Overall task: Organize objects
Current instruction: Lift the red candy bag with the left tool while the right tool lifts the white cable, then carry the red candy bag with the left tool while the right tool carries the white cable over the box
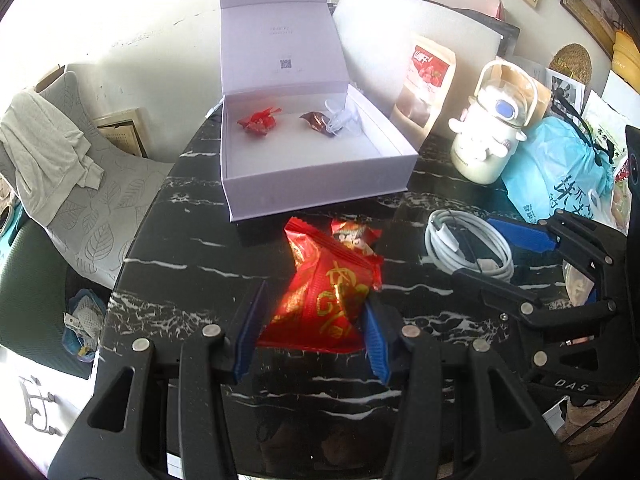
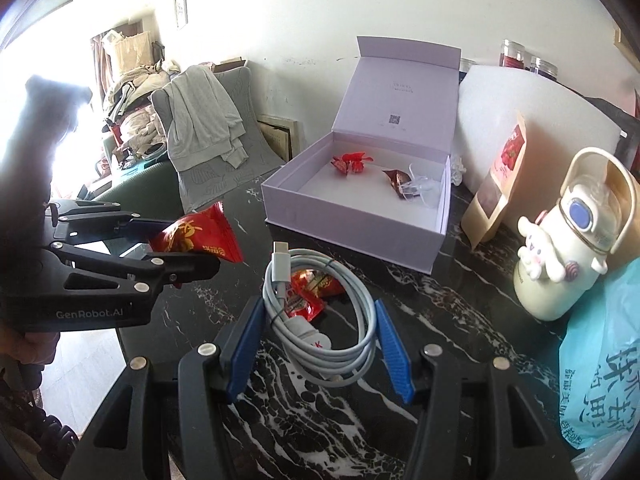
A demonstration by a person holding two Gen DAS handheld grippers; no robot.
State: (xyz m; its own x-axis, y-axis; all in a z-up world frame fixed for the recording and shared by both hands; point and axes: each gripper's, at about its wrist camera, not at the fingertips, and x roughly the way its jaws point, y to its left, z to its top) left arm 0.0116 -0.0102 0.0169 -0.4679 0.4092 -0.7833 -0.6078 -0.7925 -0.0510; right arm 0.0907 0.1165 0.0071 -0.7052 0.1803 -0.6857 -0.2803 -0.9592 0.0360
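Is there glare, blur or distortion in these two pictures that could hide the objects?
Left wrist view: strong fisheye bending at the edges, the wall blown out white, bright reflections on the black marble table, the red snack packet sharp. Right wrist view: the window at far left overexposed, leaving the left gripper dark; the white cable clear.

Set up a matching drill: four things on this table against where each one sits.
Things:
1. large red snack packet
2. coiled white cable
3. brown candy
4. white character bottle

Places:
A. inside the open white box
B. between the left hand-held gripper fingers
C. between the right hand-held gripper fingers
D. beside the blue bag

Pairs: 1-B, 2-C, 3-A, 4-D
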